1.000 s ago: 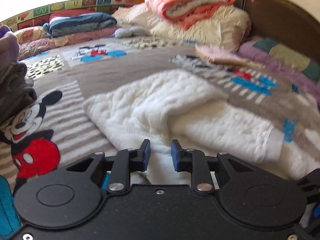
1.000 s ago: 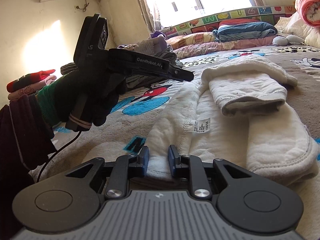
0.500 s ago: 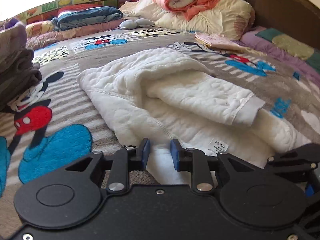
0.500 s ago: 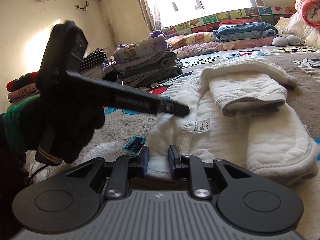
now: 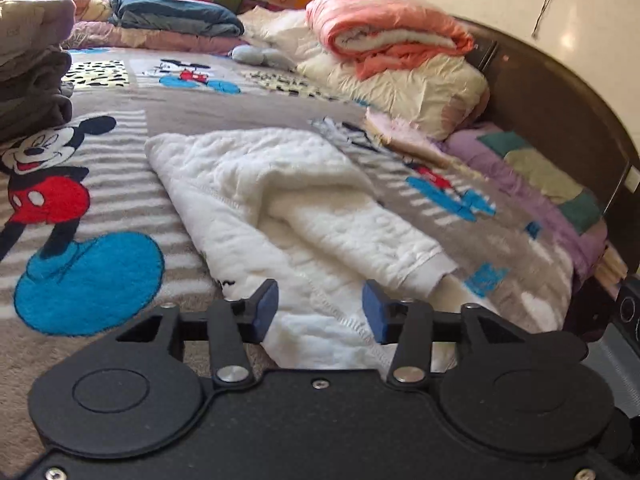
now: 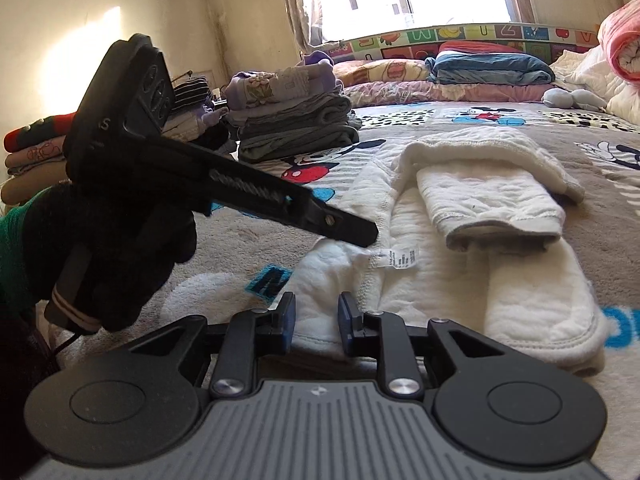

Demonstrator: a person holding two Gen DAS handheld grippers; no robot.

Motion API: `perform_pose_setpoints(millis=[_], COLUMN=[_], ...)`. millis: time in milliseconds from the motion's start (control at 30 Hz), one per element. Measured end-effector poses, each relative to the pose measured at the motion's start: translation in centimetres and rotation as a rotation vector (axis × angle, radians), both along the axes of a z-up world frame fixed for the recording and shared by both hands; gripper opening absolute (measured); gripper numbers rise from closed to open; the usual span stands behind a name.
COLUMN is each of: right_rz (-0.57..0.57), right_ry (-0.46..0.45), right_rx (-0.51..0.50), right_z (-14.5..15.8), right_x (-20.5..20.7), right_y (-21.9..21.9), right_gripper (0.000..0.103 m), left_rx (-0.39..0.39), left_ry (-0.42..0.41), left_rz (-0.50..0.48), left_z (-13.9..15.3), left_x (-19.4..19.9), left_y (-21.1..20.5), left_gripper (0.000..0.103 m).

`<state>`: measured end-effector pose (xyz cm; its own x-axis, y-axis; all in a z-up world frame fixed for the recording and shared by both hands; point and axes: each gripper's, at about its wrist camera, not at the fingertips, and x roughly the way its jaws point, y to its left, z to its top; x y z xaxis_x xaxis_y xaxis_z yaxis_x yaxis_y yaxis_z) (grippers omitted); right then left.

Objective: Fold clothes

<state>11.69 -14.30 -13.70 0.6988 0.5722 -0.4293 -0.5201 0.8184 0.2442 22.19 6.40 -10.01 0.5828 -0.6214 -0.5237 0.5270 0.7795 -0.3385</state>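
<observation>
Tongs, left (image 5: 320, 308): jaws spread wide, gripping nothing, hovering low over the near edge of the garment; held in a gloved hand (image 6: 120, 248)
Tongs, right (image 6: 317, 320): jaws narrowly parted with the hem in the gap; whether they pinch it I cannot tell

Bed (image 5: 120, 160): deep-pile cartoon blanket. Hazard: a low bite by either tongs could take up pile with the cloth and drag the blanket along

Garment (image 5: 248, 184): white, thick, quilted, lying part-folded mid-bed with its hem towards both tongs. Hazards:
- bulk may be too much for a shallow grip, so the hem could slip out once lifted
- left tongs, closing where they hover, may catch the top layer only and leave the under layer behind
- one side raised ahead of the other would skew the crease

Stack (image 6: 296, 128): folded clothes, near the garment's far left corner. Hazard: a wide swing of the left tongs could topple it

Sleeve (image 6: 492, 200): laid across the body, cuff open, loose. Hazard: likely to slide off and undo itself if the hem is brought up fast

Label (image 6: 398, 258): at the side seam, face up; no hazard
</observation>
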Motion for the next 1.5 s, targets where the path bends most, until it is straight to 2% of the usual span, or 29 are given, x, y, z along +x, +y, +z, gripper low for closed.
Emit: perform_pose_setpoints(millis=[67,133,200,233,333,433,567,700,767,800,900,1100,1200,1233,1267,1333,1367,1500], right_rz=[0.018,0.025,-0.010,-0.046,-0.201,-0.336,-0.397,-0.458,-0.489,-0.504,-0.533,-0.511,-0.506,-0.498,-0.484,-0.469,-0.463,-0.454], right_ry=[-0.018,-0.044,-0.052,-0.047,0.010,0.106,0.197,0.288,0.334,0.357,0.400,0.373,0.367,0.373,0.381,0.396,0.397,0.304], right_rx=[-0.013,0.012,0.096,0.147,0.287,0.379,0.467,0.556,0.600,0.622,0.671,0.639,0.629,0.634,0.638,0.640,0.640,0.623], right_z=[1.1,2.4,3.7,4.3,4.9,4.1,1.6,-0.9,-2.2,-2.8,-4.2,-4.2,-4.1,-4.1,-4.1,-4.2,-4.1,-1.8], right_x=[-1.0,-1.9,-2.0,-1.5,1.5,5.9,10.1,14.3,16.4,17.4,19.7,20.2,20.2,20.3,20.5,20.8,20.9,20.3], right_y=[-0.5,-1.6,-3.6,-4.8,-8.8,-12.3,-14.0,-15.7,-16.5,-17.0,-17.6,-16.7,-16.3,-16.2,-16.2,-16.2,-16.2,-16.7], right_gripper=[0.046,0.049,0.050,0.054,0.064,0.065,0.068,0.069,0.069,0.069,0.069,0.074,0.070,0.065,0.047,0.026,0.018,0.007], left_rx=[-0.046,-0.091,-0.111,-0.105,-0.040,0.056,0.119,0.170,0.276,0.294,0.289,0.287,0.283,0.281,0.279,0.276,0.275,0.275], left_ry=[-0.012,-0.025,-0.033,-0.036,-0.060,-0.100,-0.126,-0.139,-0.125,-0.121,-0.112,-0.108,-0.104,-0.104,-0.104,-0.103,-0.102,-0.102], left_rz=[0.016,0.032,0.044,0.041,0.011,-0.032,-0.140,-0.265,-0.287,-0.289,-0.287,-0.291,-0.290,-0.290,-0.290,-0.289,-0.289,-0.286], left_z=[0.5,1.0,1.5,1.6,1.9,2.1,1.4,0.2,-1.3,-1.7,-2.2,-2.3,-2.2,-2.2,-2.3,-2.3,-2.3,-2.3], left_x=[0.2,0.4,0.9,1.0,0.9,0.3,-0.9,-1.4,-1.1,-0.9,-0.5,-0.3,-0.3,-0.3,-0.3,-0.4,-0.4,-0.5], left_y=[0.9,1.8,2.3,2.3,2.7,3.3,3.5,0.7,-1.4,-2.0,-2.4,-2.4,-2.4,-2.3,-2.3,-2.3,-2.3,-2.5], left_gripper=[0.048,0.048,0.048,0.048,0.048,0.047,0.044,0.042,0.041,0.041,0.041,0.041,0.041,0.041,0.041,0.041,0.041,0.042])
